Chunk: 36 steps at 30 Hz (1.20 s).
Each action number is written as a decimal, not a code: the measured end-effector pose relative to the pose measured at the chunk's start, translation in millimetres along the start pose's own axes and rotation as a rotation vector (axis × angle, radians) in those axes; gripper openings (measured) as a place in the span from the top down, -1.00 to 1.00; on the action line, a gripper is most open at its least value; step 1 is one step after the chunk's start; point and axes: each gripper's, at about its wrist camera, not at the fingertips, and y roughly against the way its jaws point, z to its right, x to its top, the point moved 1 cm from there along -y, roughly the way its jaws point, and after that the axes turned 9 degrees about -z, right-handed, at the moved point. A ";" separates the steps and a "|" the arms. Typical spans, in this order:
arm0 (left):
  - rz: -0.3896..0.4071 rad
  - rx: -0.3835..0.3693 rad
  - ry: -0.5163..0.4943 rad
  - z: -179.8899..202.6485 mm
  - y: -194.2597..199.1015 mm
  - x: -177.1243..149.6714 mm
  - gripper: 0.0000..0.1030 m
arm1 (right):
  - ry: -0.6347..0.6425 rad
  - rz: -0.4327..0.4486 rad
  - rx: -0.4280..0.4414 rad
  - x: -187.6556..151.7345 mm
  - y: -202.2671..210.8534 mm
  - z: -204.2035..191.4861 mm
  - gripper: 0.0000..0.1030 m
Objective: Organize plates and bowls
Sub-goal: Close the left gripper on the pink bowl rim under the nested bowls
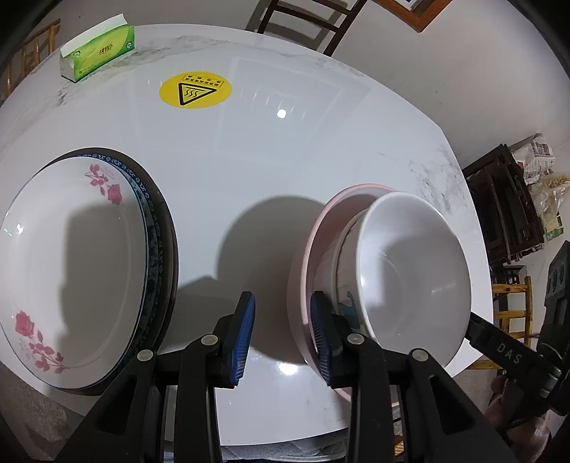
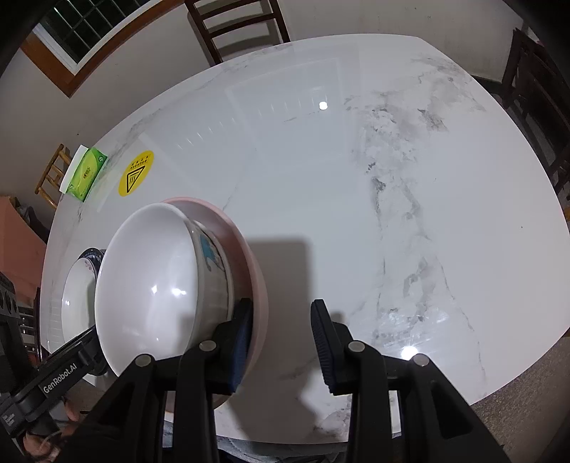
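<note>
A white bowl (image 1: 409, 277) with a blue figure on its outside (image 2: 210, 256) sits nested in a pink bowl (image 1: 297, 285) on the white marble table (image 2: 392, 213). My left gripper (image 1: 284, 295) is open and straddles the pink rim, its right pad (image 1: 320, 334) inside the pink bowl. My right gripper (image 2: 281, 302) is open too. Its left pad (image 2: 242, 338) is tucked between the white bowl and the pink rim (image 2: 258, 285), and its other finger stands apart. A rose-patterned white plate (image 1: 71, 267) tops a stack of a blue-rimmed plate and a dark plate at the left.
A green tissue pack (image 1: 98, 53) and a round yellow warning sticker (image 1: 195, 90) lie at the far side of the table. Dark wooden chairs (image 2: 238, 25) stand behind the table, with more dark furniture (image 1: 506, 206) to the right. The near table edge lies just below both grippers.
</note>
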 end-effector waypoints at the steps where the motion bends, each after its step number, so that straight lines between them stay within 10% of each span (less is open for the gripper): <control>1: 0.005 0.004 0.001 -0.6 0.0 -0.2 0.38 | -0.001 0.002 -0.001 -0.1 -0.1 -0.1 0.35; 28: 0.090 0.054 -0.034 -0.2 2.4 -4.8 0.17 | -0.001 0.056 0.012 -5.7 0.3 0.0 0.35; 36: 0.088 0.039 -0.058 8.7 3.4 -5.8 0.52 | -0.023 0.060 0.033 -7.1 0.1 3.3 0.35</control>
